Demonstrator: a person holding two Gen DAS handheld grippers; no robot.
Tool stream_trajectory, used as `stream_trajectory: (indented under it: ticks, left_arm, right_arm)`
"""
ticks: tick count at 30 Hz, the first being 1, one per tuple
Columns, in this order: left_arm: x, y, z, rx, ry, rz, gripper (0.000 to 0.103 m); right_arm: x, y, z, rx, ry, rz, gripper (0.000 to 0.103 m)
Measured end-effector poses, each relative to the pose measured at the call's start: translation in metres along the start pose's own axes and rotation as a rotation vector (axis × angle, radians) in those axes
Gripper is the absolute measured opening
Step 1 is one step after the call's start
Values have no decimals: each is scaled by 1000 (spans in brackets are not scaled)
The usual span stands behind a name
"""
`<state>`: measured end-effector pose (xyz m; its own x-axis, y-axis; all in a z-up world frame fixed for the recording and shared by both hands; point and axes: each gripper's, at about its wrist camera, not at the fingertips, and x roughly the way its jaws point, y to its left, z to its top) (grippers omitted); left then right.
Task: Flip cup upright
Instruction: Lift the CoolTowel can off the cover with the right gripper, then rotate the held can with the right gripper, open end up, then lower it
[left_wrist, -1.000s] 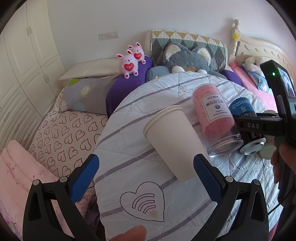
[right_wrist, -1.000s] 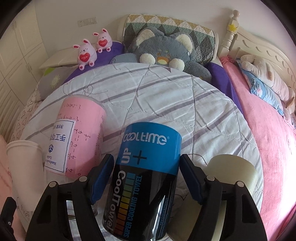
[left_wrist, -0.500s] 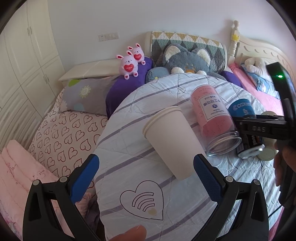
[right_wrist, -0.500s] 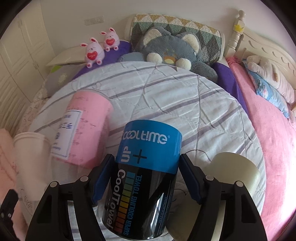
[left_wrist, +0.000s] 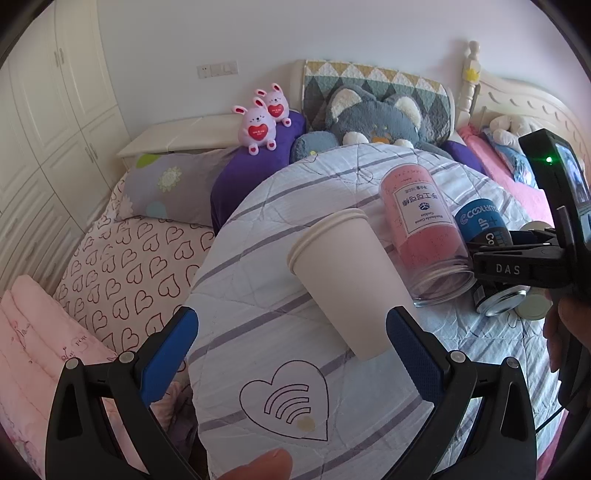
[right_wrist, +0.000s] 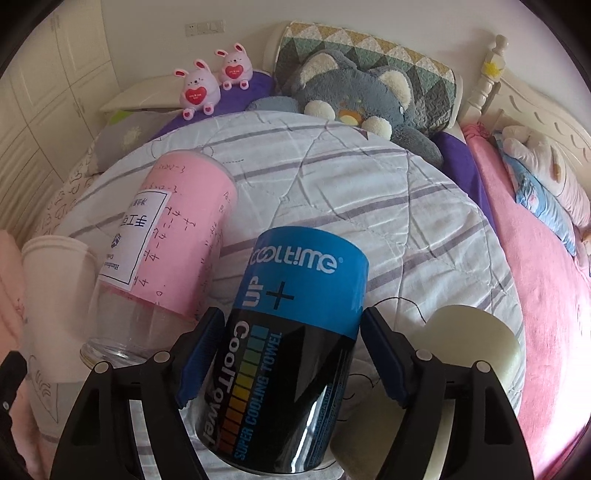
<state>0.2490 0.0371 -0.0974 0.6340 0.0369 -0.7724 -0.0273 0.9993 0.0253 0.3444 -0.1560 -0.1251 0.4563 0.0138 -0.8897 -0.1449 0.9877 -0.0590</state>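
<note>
Right claw (right_wrist: 291, 362): pads pressed on the lying can (right_wrist: 291, 332); the smooth wall may slip.
Left claw (left_wrist: 291, 339): spread wide, empty; paper cup (left_wrist: 343, 280) could roll off the quilt (left_wrist: 258, 332).

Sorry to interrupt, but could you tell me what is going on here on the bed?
A person is working with a handheld gripper in each hand over a striped quilt. The right gripper has its fingers on either side of a blue and black can lying on its side. The left gripper is open and hovers near a white paper cup, which also lies on its side. A pink jar lies between them. Nothing stands upright yet.
</note>
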Motion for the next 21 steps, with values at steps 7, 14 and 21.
stream_trajectory:
  ticks: [7, 14, 21]
  left_arm:
    - [-5, 0, 0, 3, -10, 0, 103]
    - [-18, -2, -2, 14, -26, 7, 103]
    - [-42, -5, -9, 27, -55, 10, 103]
  right_arm:
    - [-4, -2, -3, 18, 3, 5, 73]
    - [-17, -5, -10, 46, -25, 48, 73]
    - [-40, -2, -22, 52, -63, 80, 71]
